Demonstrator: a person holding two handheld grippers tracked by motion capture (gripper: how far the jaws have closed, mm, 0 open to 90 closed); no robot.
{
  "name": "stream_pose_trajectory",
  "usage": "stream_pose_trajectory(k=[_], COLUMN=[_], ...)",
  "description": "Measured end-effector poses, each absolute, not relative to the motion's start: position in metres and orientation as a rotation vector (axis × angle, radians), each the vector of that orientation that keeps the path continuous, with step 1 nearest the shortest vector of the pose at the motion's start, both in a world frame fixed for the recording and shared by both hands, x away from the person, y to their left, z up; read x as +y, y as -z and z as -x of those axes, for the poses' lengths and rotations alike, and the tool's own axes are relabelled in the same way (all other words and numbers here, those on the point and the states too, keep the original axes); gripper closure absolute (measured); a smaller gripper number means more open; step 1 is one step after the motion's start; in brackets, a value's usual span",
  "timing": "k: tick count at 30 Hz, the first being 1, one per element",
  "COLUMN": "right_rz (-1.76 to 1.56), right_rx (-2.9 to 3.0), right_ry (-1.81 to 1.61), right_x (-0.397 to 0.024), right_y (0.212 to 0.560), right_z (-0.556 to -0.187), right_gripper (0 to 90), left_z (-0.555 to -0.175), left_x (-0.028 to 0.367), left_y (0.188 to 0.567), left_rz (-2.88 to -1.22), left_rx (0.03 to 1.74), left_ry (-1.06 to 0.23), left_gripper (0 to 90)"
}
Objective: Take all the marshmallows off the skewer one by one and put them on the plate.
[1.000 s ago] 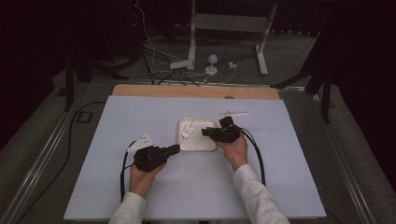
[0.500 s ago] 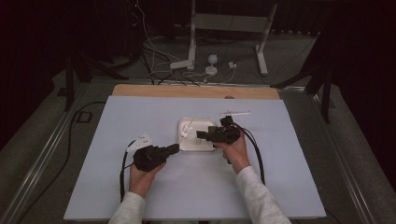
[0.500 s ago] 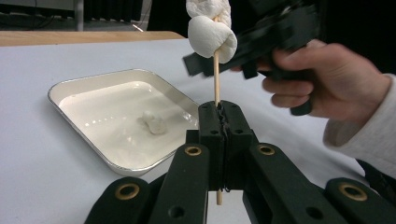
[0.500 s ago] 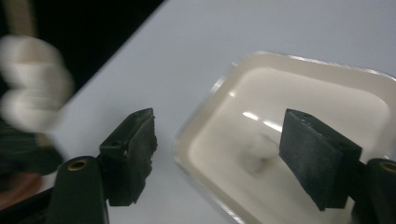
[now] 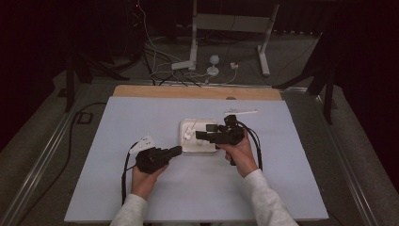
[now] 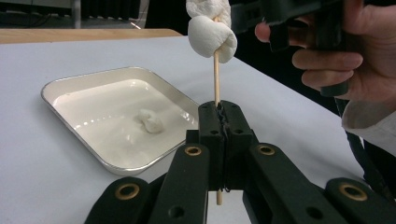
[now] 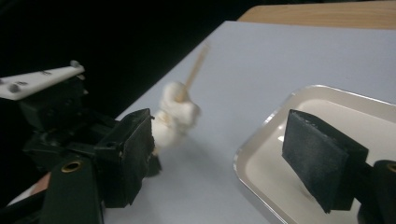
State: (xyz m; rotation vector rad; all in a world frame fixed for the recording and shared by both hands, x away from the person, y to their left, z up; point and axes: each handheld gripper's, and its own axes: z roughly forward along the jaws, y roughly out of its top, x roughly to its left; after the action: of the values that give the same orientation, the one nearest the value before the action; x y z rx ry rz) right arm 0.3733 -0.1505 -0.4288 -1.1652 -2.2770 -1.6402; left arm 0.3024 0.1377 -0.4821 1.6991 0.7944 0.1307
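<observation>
Skewer (image 6: pixel 216 79) stands upright in the left tool (image 6: pixel 221 122), whose jaws are clenched on its lower part, near the bench's (image 5: pixel 117 122) middle left in the high view. 2 marshmallows (image 6: pixel 212 30) are threaded near the skewer's top. The left tool (image 5: pixel 175 150) lies just left of the tray's (image 5: pixel 184 141) near corner. The white tray (image 6: pixel 112 163) sits at the bench's centre with 1 marshmallow (image 6: pixel 150 121) lying in it. To the right, the right tool (image 5: pixel 201 135) hangs over the tray, its jaws released and just opened, nothing between them. In the right gripper view its pads (image 7: pixel 322 158) stand apart, the threaded marshmallows (image 7: pixel 176 112) just beyond the left one.
</observation>
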Motion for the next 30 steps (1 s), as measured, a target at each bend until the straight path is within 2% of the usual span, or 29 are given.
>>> stream_pose_trajectory(k=[8,16,21,28,30], right_rz=[1.120,1.130,1.105,1.064,1.053], right_rx=[-2.275,-2.260,-2.233,-2.213,-2.219], right_ry=[1.651,1.636,1.621,1.587,1.575], right_x=[-0.140,-0.135,-0.135,-0.132,-0.131], right_y=[0.421,0.423,0.426,0.428,0.428], right_z=[-0.372,-0.375,-0.377,-0.376,-0.375], right_gripper=[24.2,33.5,51.4,61.6,67.0], left_z=[-0.301,-0.300,-0.300,-0.299,-0.300], left_x=[0.136,0.134,0.132,0.131,0.131], left_y=[0.482,0.481,0.481,0.482,0.482], left_rz=[-1.692,-1.682,-1.682,-1.688,-1.695], left_rx=[0.782,0.758,0.755,0.758,0.758], left_ry=[-0.123,-0.112,-0.109,-0.112,-0.116], left_gripper=[90.0,90.0,90.0,90.0,90.0])
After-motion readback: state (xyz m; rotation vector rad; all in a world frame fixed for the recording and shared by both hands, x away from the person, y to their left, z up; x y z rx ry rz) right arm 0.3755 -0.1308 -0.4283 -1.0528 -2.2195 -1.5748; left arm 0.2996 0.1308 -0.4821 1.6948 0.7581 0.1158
